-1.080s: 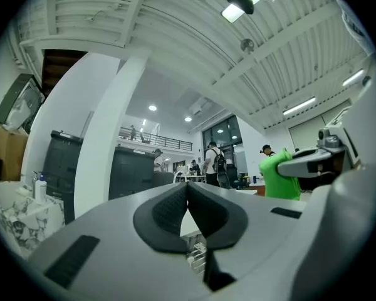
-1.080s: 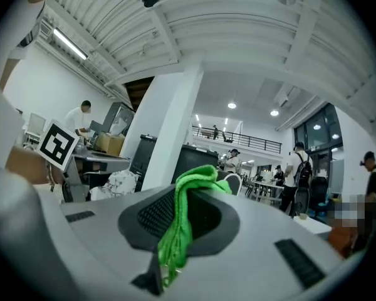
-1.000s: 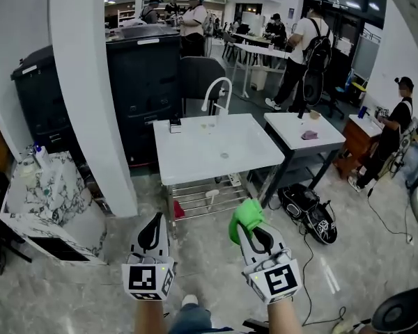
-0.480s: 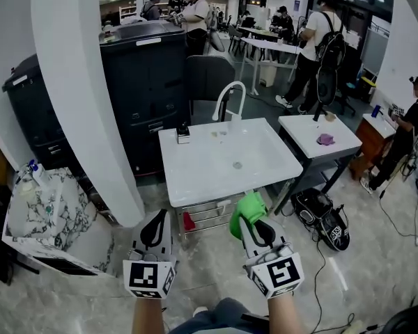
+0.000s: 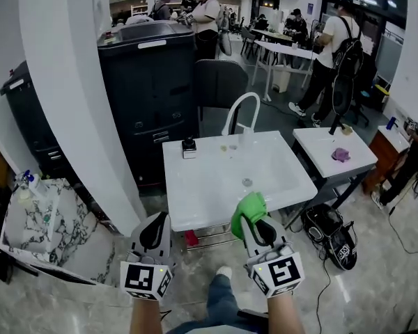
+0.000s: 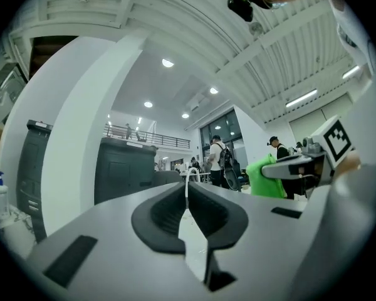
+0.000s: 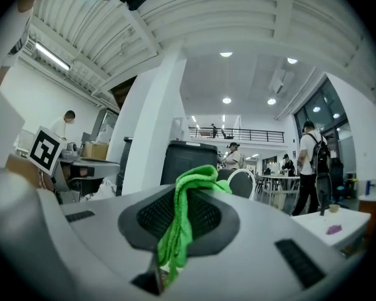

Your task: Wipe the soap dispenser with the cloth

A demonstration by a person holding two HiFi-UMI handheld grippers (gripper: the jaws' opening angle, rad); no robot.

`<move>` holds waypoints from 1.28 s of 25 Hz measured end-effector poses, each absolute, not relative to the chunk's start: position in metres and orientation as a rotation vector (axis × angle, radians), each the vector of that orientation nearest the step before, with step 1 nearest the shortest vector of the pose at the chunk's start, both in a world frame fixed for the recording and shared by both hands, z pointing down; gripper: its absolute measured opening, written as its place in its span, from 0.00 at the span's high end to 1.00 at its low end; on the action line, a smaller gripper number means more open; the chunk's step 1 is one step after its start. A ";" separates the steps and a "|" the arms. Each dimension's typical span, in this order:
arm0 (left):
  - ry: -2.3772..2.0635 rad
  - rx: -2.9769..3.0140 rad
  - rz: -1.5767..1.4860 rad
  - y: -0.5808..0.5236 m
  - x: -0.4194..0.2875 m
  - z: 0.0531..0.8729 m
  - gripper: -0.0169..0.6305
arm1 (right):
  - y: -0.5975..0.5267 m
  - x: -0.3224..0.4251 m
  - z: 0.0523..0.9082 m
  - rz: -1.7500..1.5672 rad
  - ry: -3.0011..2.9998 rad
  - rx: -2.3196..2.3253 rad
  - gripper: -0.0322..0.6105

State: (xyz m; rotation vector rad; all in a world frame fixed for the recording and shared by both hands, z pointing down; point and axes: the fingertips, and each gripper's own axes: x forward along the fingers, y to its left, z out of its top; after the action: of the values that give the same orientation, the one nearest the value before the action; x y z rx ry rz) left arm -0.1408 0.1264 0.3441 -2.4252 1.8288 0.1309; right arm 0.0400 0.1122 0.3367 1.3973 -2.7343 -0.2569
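Green cloth [image 5: 248, 208] sits pinched in the clenched right gripper [image 5: 252, 223], bunching past its tips. The left gripper [image 5: 155, 221] is closed on nothing. Both hover at the near edge of the white sink top [image 5: 209, 190]. A small dark soap dispenser [image 5: 189, 147], as it seems, stands at the far left corner. The cloth is on approach; next it must cross the top and press onto the dispenser.

The right gripper [image 5: 256, 223] clamps a green cloth [image 5: 246, 211] near the front edge of the white sink [image 5: 195, 193]; the left gripper [image 5: 154, 221] is closed, empty.
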 end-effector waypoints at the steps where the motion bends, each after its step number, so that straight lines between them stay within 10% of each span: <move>1: 1.815 -2.435 0.135 0.114 -0.138 0.345 0.93 | 0.098 0.040 0.338 -0.254 -2.740 1.387 0.88; 9: 1.779 -2.514 0.107 0.001 -0.122 0.351 0.59 | -0.027 0.055 0.343 -0.202 -2.769 1.356 0.88; 19: 1.952 -2.480 -0.054 -0.127 -0.129 0.387 0.44 | -0.152 0.068 0.363 -0.111 -2.781 1.281 0.87; 32: 2.020 -2.456 -0.045 -0.224 -0.145 0.444 0.58 | -0.203 0.063 0.432 0.136 -2.710 1.230 0.88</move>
State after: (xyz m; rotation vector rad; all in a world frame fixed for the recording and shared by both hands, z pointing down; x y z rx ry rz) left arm -0.1455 -0.2237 0.4443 -2.4563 2.0195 -0.0451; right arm 0.0625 -0.2029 0.4318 1.2303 -2.7100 0.1359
